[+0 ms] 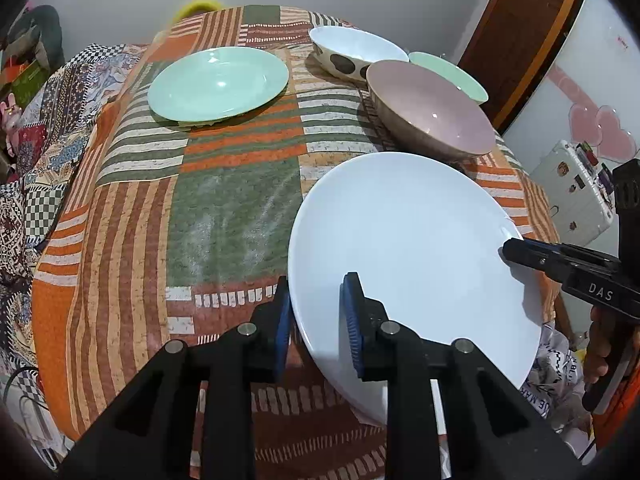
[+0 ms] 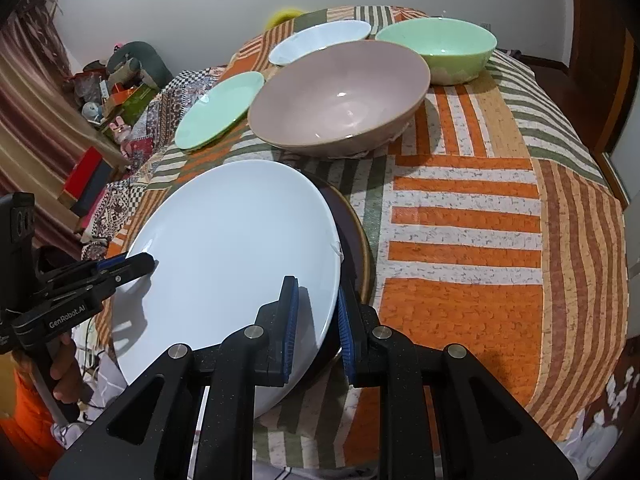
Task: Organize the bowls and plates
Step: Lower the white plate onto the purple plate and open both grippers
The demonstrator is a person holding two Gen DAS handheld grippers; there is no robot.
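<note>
We hold the white plate [image 1: 412,264] at two points on its rim. In the left wrist view it fills the lower right of the frame, tilted above the striped tablecloth [image 1: 232,216]. The left gripper [image 1: 316,320] straddles the plate's near-left rim at a narrow opening; one blue pad lies on the upper face, the other under the rim. Whether both pads press on the rim, we cannot tell.

In the right wrist view, the right gripper [image 2: 318,328] is clamped on the plate's lower-right rim, jaws narrow, one pad on each face. A dark plate [image 2: 354,240] with a gold edge lies directly beneath the white plate, showing along its right side.

Above the plate in the right wrist view stand the pink bowl [image 2: 340,100], the green bowl [image 2: 440,46] at upper right, and the white bowl [image 2: 320,42] behind. The green plate [image 2: 218,110] lies at centre left, apart from the bowls.
</note>
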